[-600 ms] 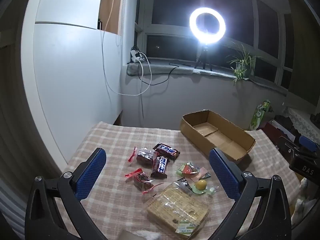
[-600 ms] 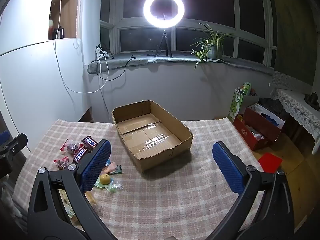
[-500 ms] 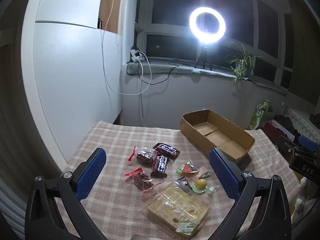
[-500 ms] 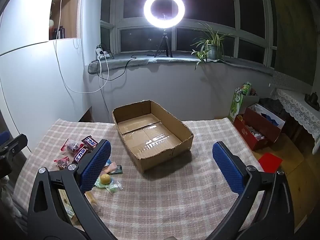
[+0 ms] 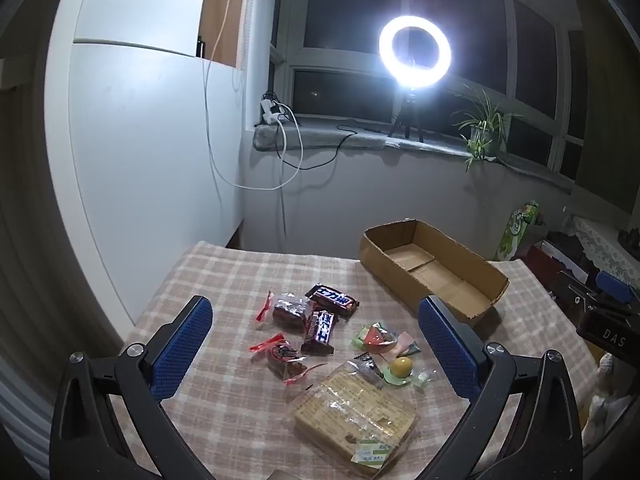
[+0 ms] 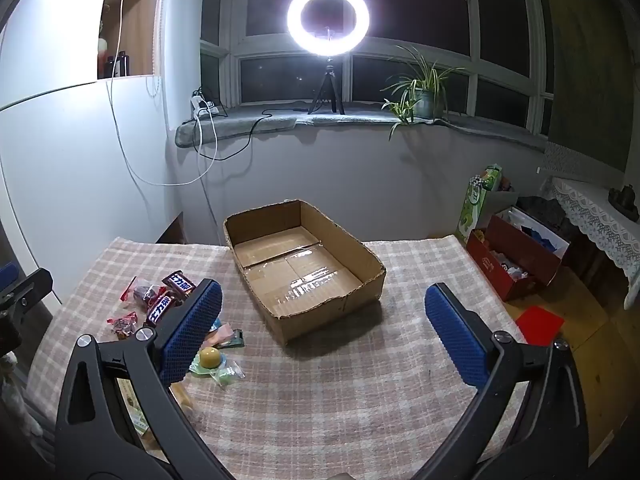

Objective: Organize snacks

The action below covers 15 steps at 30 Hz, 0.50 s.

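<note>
Pink-and-cream checked cloth (image 5: pixel 224 276) covers the bench; plain brown cardboard box (image 6: pixel 362 294) ahead of the blue-padded left tool (image 5: pixel 316 332); dark brown, blue-lettered candy bars (image 5: pixel 332 300) between.

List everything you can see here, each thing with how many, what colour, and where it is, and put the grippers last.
cardboard box: one, brown, empty, far middle of the table
chocolate bars: two, dark wrappers with white lettering, left of the box
red-ended wrapped snacks: two, dark, beside the bars
clear-wrapped cracker pack: one, tan, nearest edge
yellow round sweet: one, in clear wrap, by the pack
small colourful packets: a few, red, green, pink, between bars and box
tablecloth: one, pink-beige check
ring light: one, white, lit, on windowsill
potted plant: one, green, on windowsill
red box: one, on the floor at right
left gripper: blue pads, open, above the snacks
right gripper: blue pads, open, facing the box
</note>
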Available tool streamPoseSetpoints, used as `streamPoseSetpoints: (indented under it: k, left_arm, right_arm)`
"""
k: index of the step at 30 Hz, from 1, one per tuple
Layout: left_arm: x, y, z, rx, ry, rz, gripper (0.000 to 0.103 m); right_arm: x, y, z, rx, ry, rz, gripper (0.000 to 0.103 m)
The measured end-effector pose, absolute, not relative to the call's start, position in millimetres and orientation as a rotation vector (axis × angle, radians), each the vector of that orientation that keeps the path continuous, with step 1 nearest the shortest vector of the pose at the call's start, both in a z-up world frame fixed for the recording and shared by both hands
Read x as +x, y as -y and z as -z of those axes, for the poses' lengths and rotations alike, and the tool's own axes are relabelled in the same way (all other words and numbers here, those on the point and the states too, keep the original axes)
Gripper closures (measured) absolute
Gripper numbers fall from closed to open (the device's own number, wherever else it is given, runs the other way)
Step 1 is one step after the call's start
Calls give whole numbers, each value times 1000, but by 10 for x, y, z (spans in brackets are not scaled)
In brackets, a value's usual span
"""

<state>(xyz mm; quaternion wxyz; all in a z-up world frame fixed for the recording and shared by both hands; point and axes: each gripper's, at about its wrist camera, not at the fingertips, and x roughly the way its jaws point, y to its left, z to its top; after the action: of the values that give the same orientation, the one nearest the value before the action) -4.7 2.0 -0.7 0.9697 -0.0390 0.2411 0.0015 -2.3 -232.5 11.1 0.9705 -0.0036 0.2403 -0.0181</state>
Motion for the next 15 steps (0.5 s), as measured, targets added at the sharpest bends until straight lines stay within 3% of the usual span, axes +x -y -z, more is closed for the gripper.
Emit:
streamPoseSetpoints:
  k: [15]
  left_arm:
    - [-69, 9, 5, -79, -493, 0, 1]
  right_arm:
    - [-12, 2333, -100, -6, -488, 36, 0]
